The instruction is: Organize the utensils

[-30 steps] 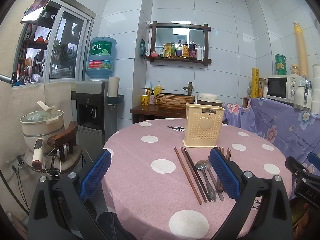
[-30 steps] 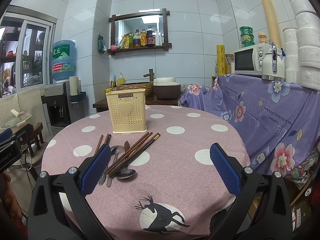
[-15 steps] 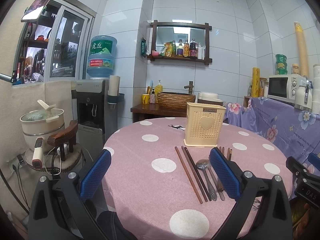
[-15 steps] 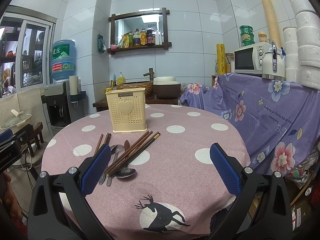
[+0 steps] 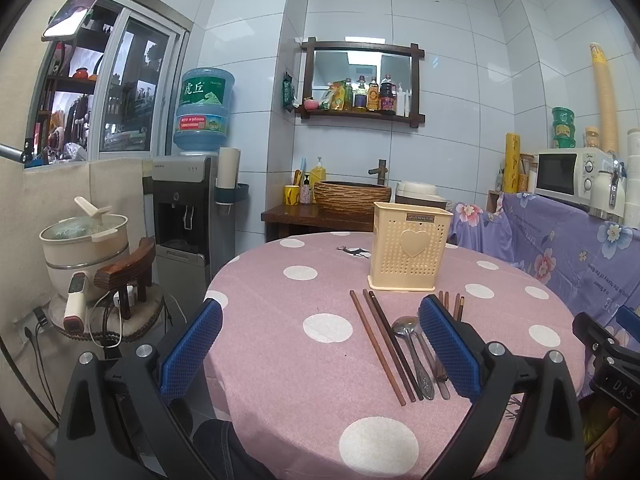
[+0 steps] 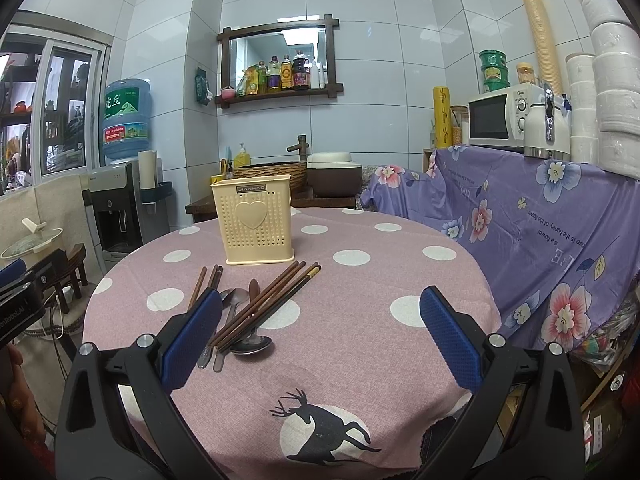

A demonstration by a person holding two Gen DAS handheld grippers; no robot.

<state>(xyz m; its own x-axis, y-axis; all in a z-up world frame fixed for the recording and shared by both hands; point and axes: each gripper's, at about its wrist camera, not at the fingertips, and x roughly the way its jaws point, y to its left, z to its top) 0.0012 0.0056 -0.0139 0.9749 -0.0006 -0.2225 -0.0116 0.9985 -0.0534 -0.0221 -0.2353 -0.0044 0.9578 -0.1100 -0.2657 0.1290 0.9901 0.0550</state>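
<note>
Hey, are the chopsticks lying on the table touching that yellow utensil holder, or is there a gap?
Apart. In the right wrist view, pink tablecloth shows between the chopsticks' far tips and the base of the utensil holder.

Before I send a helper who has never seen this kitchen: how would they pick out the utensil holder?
Start at the round table under the pink polka-dot cloth. Toward its far side stands a cream plastic utensil holder, upright, just behind the loose chopsticks and spoons. It is the only boxy thing on the table, perforated, with a raised heart on its front.
</note>
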